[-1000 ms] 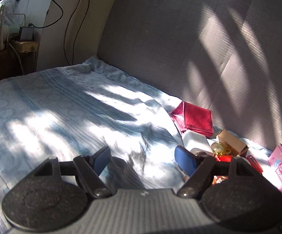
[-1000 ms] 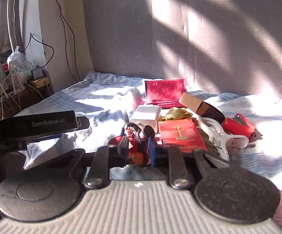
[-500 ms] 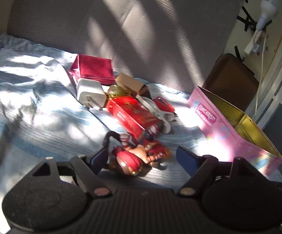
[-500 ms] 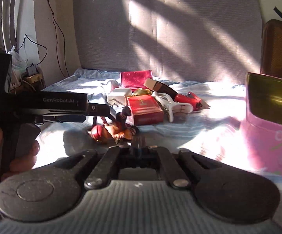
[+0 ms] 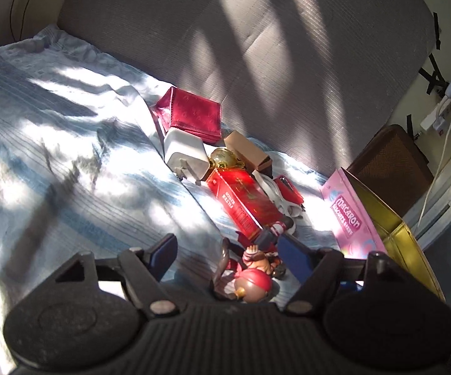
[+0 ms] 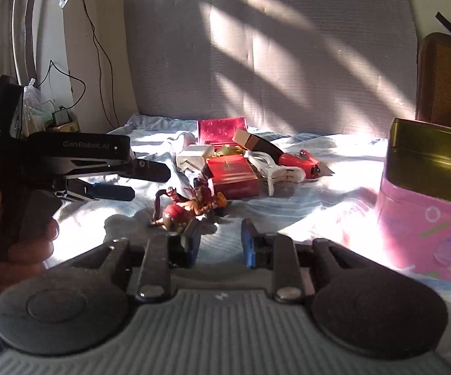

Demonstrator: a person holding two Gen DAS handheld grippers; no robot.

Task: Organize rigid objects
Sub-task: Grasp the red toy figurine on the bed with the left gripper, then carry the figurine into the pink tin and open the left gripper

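- Our left gripper (image 5: 230, 254) has just been narrowing; its blue pads (image 5: 163, 251) stand apart around the toy figurine (image 5: 250, 278), not pressing it.
- Our right gripper (image 6: 220, 242) has just been parting, jaws apart with nothing between, the figurine just beyond.
- The figurine lies on the blue-striped bedsheet (image 5: 69, 162), just before the red carton (image 5: 244, 203).
- Behind it cluster a white charger (image 5: 185, 153), a red wallet (image 5: 194, 115) and a brown box (image 5: 245, 151).
- The open pink Macaron tin (image 5: 355, 218) sits to the right.
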